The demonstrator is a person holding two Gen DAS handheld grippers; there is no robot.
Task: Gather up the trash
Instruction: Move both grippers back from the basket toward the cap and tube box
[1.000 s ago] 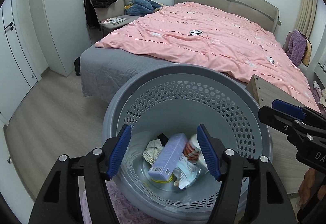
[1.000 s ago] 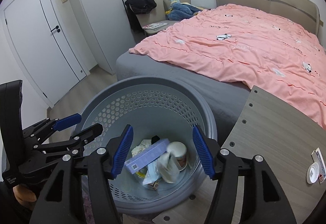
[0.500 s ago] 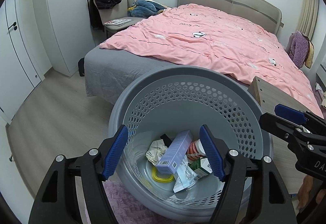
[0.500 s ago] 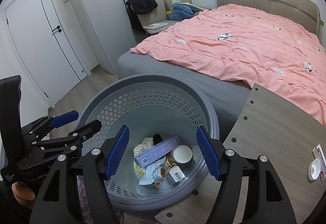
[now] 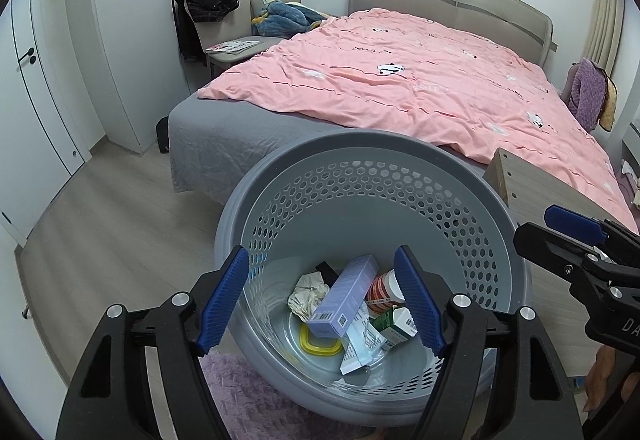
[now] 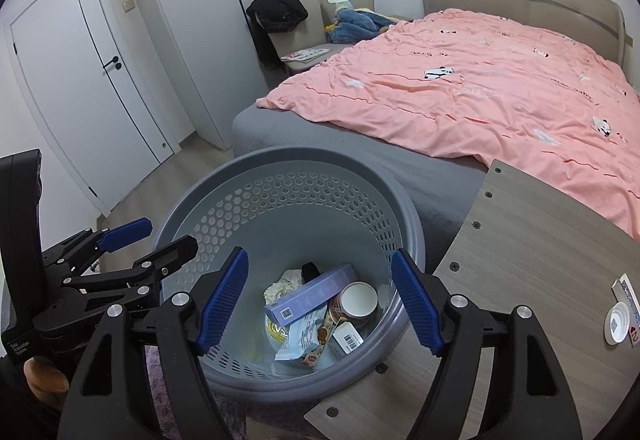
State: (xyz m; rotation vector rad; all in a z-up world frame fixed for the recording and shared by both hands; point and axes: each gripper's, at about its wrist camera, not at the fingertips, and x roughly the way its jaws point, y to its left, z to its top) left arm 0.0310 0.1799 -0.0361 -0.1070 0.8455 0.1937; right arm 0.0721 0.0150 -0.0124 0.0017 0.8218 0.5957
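Observation:
A grey perforated basket (image 5: 360, 159) stands on the floor by the bed and holds trash: a lilac box (image 5: 344, 296), crumpled paper (image 5: 306, 290), a red-and-white cup (image 5: 380, 286), a small green carton (image 5: 396, 324), a wrapper and a yellow-rimmed lid. The basket (image 6: 288, 167), lilac box (image 6: 312, 294) and paper cup (image 6: 358, 298) also show in the right wrist view. My left gripper (image 5: 322, 302) is open and empty above the basket. My right gripper (image 6: 318, 304) is open and empty above it too.
A wooden table (image 6: 520, 260) stands right of the basket, with a white cap (image 6: 618, 322) near its right edge. A bed with a pink duvet (image 5: 400, 79) lies behind. A purple rug (image 5: 248, 400) lies under the basket. A chair with clothes (image 5: 224, 19) and white wardrobe doors are at the back left.
Both grippers have pulled back and up from the basket. A small carton and a wrapper now lie in the basket beside the cup.

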